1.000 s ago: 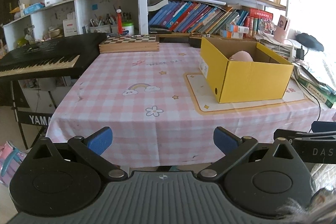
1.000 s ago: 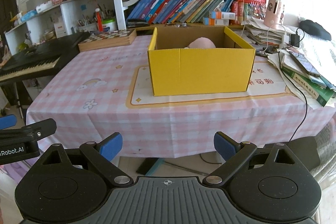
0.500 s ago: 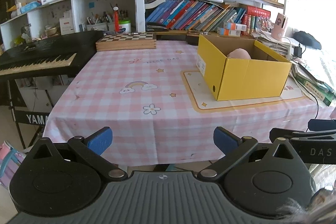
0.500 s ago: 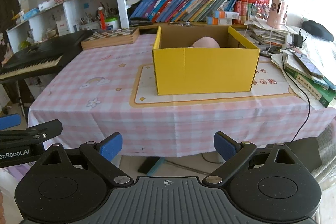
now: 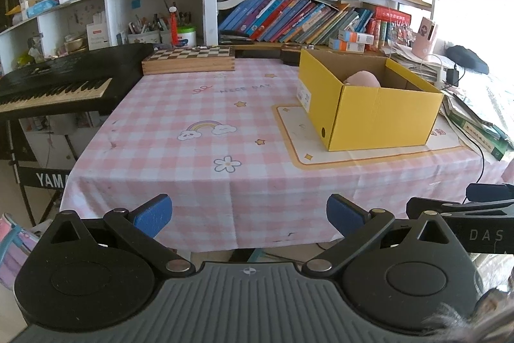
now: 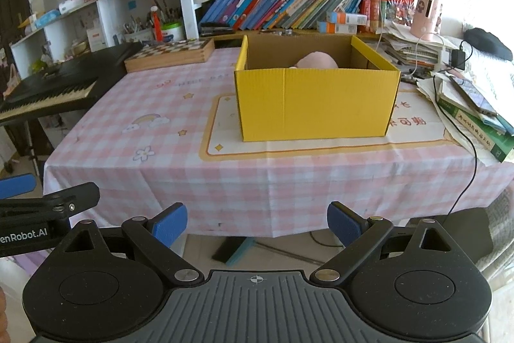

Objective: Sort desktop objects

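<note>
An open yellow cardboard box (image 5: 379,118) (image 6: 316,102) stands on a cream mat at the right of the pink checked tablecloth (image 5: 205,130) (image 6: 135,130). A pink soft object (image 5: 363,78) (image 6: 316,60) lies inside it, mostly hidden by the box wall. My left gripper (image 5: 249,212) is open and holds nothing, back off the table's front edge. My right gripper (image 6: 257,222) is open too, in front of the box and well short of the table. Each gripper shows at the edge of the other's view.
A black keyboard (image 5: 54,85) stands left of the table. A wooden chessboard box (image 5: 189,60) lies at the table's far edge. Bookshelves (image 5: 305,15) fill the back. Stacked books and papers with a black cable (image 6: 469,114) crowd the right side.
Both grippers have drawn back from the table, so the table and box look smaller and farther. Both stay open.
</note>
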`<action>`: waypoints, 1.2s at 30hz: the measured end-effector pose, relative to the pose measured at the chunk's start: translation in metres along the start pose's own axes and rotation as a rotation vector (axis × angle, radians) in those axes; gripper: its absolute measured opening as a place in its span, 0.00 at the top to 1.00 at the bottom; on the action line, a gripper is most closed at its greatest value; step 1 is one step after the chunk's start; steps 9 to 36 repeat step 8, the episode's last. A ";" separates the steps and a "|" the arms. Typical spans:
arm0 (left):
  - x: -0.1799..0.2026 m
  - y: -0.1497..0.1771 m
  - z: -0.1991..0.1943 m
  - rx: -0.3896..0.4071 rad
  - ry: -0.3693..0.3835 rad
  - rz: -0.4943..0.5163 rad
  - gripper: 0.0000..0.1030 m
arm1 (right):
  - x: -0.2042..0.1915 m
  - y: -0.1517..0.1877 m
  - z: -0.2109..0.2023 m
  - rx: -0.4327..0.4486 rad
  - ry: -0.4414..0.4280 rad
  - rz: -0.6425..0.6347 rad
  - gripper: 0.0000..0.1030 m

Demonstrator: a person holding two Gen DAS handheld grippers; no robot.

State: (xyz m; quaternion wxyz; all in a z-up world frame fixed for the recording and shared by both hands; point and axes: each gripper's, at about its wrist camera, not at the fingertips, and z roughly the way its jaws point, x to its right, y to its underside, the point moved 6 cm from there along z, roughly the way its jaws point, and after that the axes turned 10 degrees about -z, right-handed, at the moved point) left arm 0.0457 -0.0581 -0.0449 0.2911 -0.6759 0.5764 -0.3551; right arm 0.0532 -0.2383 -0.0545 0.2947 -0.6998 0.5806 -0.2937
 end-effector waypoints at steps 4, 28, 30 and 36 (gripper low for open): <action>0.000 -0.001 -0.001 0.008 -0.013 -0.005 0.00 | 0.000 0.001 0.000 -0.003 -0.004 0.002 0.07; -0.001 -0.002 -0.001 0.011 -0.013 -0.017 0.00 | 0.002 0.002 0.002 -0.010 -0.007 0.004 0.07; -0.001 -0.002 -0.001 0.011 -0.013 -0.017 0.00 | 0.002 0.002 0.002 -0.010 -0.007 0.004 0.07; -0.001 -0.002 -0.001 0.011 -0.013 -0.017 0.00 | 0.002 0.002 0.002 -0.010 -0.007 0.004 0.07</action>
